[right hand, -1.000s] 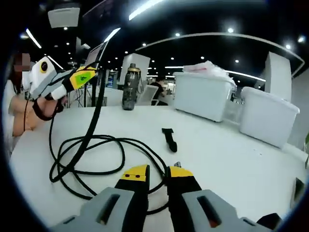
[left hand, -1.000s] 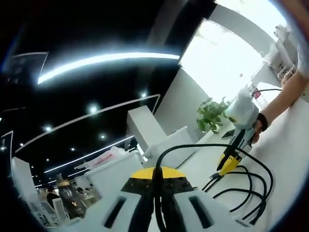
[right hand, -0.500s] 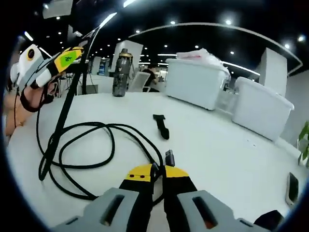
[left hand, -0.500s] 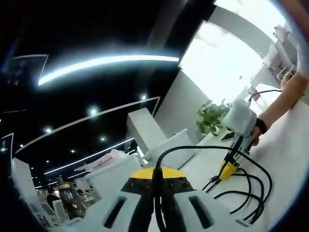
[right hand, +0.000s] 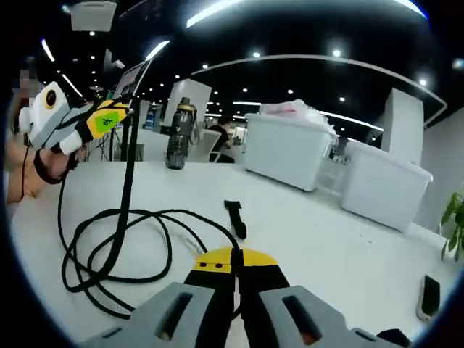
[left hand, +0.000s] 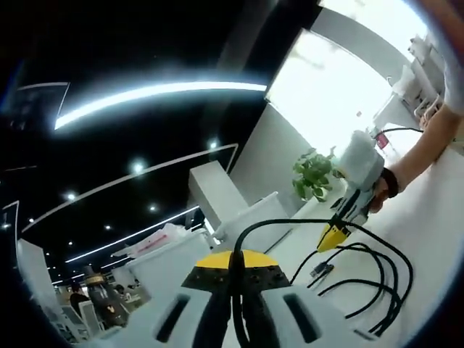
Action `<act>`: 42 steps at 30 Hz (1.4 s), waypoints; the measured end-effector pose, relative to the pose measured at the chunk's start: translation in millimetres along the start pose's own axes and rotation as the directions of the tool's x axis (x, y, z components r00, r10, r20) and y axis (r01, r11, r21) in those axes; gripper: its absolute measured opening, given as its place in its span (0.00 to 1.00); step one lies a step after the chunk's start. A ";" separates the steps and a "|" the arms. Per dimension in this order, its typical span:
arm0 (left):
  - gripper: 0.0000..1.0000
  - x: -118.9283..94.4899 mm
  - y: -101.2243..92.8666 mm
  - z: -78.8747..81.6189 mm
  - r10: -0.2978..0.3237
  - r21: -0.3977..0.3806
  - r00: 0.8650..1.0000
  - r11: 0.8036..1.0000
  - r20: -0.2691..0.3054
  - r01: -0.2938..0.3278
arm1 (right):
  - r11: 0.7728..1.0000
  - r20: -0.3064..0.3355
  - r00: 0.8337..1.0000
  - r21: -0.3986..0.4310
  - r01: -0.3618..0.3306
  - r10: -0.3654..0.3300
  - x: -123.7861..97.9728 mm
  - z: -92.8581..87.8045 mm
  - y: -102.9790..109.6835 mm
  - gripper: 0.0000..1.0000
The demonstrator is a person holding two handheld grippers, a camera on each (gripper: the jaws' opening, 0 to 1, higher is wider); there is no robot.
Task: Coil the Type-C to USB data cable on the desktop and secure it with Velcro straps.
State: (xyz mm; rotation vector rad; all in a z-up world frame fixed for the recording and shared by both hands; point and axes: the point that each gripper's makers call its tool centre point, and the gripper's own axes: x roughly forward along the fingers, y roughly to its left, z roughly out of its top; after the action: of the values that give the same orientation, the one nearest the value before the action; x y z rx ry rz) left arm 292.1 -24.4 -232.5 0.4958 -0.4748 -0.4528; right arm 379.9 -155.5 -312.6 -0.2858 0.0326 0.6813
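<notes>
- Left gripper [left hand: 233,270], with yellow-tipped jaws on grey bodies, is pinched together on the thin black data cable [left hand: 377,283]; the cable rises from between the tips and arches over toward the white desktop [left hand: 435,232].
- Right gripper [right hand: 233,259] has its jaws closed too, with a strand of the same cable [right hand: 116,246] caught in the slit between the yellow tips.
- In the right gripper view the cable lies in loose overlapping loops on the desktop [right hand: 326,239], to the left of the jaws, and one length climbs steeply to the left gripper [right hand: 109,119], which is held above the table in a person's hand [right hand: 43,156].
- In the left gripper view the right gripper [left hand: 330,235] comes in from the right with its tip down among the loops, and a small plug end [left hand: 319,271] rests on the table just beside it.
- A short black Velcro strap [right hand: 234,217] lies flat on the desktop just beyond the right gripper's tips, apart from the loops.
- Farther back stand a dark drinking bottle [right hand: 177,134], two white lidded plastic bins [right hand: 290,148] and a green potted plant [left hand: 313,174].
- A dark phone-like slab [right hand: 429,296] lies near the right edge of the table.
</notes>
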 end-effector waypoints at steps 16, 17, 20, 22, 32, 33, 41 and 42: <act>0.04 0.7 -1.6 -2.7 -0.001 0.014 1.000 1.000 -0.012 0.001 | 0.987 0.139 0.990 0.156 -0.050 0.028 -18.1 29.5 -1.6 0.01; 0.04 0.5 -1.6 -2.1 0.000 0.016 1.000 1.000 -0.011 0.001 | 0.987 0.111 0.990 0.128 -0.101 0.087 -14.4 21.4 8.2 0.01; 0.04 -0.4 -2.0 2.2 0.001 0.024 1.000 1.000 0.002 -0.001 | 0.978 0.038 0.983 0.097 -0.185 0.182 -2.1 -1.6 32.8 0.04; 0.04 -0.8 -2.7 5.4 0.000 0.033 1.000 0.999 0.011 -0.001 | 0.961 -0.013 0.969 0.134 -0.242 0.246 5.6 -15.6 50.1 0.12; 0.04 -5.5 -2.4 27.3 0.000 0.058 0.997 0.998 0.076 -0.004 | 0.925 -0.008 0.933 -0.130 -0.358 0.360 19.7 -2.1 93.9 0.18; 0.04 -6.0 -2.6 30.0 0.000 0.064 0.996 0.998 0.084 -0.005 | 0.915 -0.007 0.923 -0.130 -0.383 0.385 20.4 -0.6 100.1 0.19; 0.04 -9.1 0.3 39.5 0.002 0.090 0.994 0.996 0.109 -0.012 | 0.849 -0.049 0.860 -0.136 -0.510 0.509 52.7 5.4 133.4 0.22; 0.04 -9.7 1.6 40.3 0.005 0.097 0.994 0.995 0.110 -0.016 | 0.858 -0.055 0.863 -0.096 -0.505 0.502 57.4 5.0 128.2 0.21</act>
State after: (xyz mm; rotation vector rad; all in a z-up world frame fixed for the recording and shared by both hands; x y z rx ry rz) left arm 263.5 -31.9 -203.3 0.5647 -0.6075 -0.4497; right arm 344.0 -24.0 -346.9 -0.3964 0.1009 1.2063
